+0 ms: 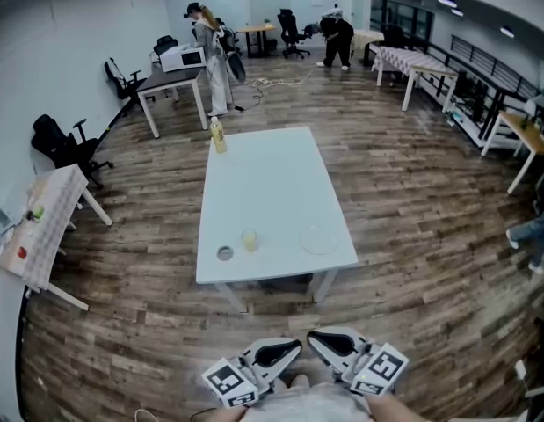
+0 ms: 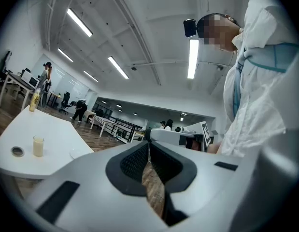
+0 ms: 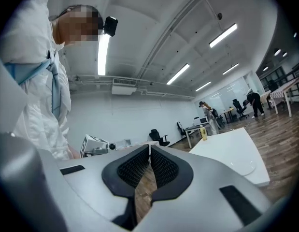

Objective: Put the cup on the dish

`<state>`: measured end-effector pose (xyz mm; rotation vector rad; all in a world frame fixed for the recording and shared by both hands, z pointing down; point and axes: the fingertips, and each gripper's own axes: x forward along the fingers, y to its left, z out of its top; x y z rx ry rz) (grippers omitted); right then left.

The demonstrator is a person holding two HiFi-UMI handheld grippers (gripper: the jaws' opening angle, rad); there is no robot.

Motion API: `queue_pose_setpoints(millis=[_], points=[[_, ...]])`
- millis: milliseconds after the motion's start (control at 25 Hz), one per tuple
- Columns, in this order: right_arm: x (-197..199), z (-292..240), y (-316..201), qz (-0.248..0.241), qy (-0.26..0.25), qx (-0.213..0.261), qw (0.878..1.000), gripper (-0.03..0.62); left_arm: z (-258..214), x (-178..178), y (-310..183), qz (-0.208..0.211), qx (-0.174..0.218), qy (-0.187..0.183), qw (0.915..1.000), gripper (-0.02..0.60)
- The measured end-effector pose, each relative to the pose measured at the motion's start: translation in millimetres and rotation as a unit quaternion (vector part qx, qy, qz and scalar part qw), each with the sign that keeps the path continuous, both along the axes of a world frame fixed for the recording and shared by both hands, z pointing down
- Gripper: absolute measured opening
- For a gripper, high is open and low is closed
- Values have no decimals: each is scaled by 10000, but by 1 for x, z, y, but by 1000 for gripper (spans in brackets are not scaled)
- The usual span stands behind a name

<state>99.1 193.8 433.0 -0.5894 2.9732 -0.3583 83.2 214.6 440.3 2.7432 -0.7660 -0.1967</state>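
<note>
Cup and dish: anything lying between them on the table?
Nothing. In the head view the cup and the clear dish stand apart, with only bare white tabletop between them.

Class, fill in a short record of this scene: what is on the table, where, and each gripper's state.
table: white, rectangular
cup: near edge, pale yellow contents, not on the dish
dish: clear, empty, right of the cup, apart
small round object: left of the cup
bottle: upright, far left corner
left gripper: shut, empty, short of the table
right gripper: shut, empty, short of the table
</note>
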Motion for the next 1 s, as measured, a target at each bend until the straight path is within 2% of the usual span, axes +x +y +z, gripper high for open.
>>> queue_pose_setpoints(millis=[80, 280, 1000], points=[[-1, 1, -2, -14, -39, -103, 9999, 35, 0, -1, -1, -6, -6, -7, 10000, 18], [-7, 18, 4, -242, 332, -141, 9991, 34, 5, 3, -1, 39, -44, -61, 10000, 16], [1, 16, -8, -285, 343, -197, 9988, 35, 4, 13, -14, 96, 5, -83, 9999, 17]])
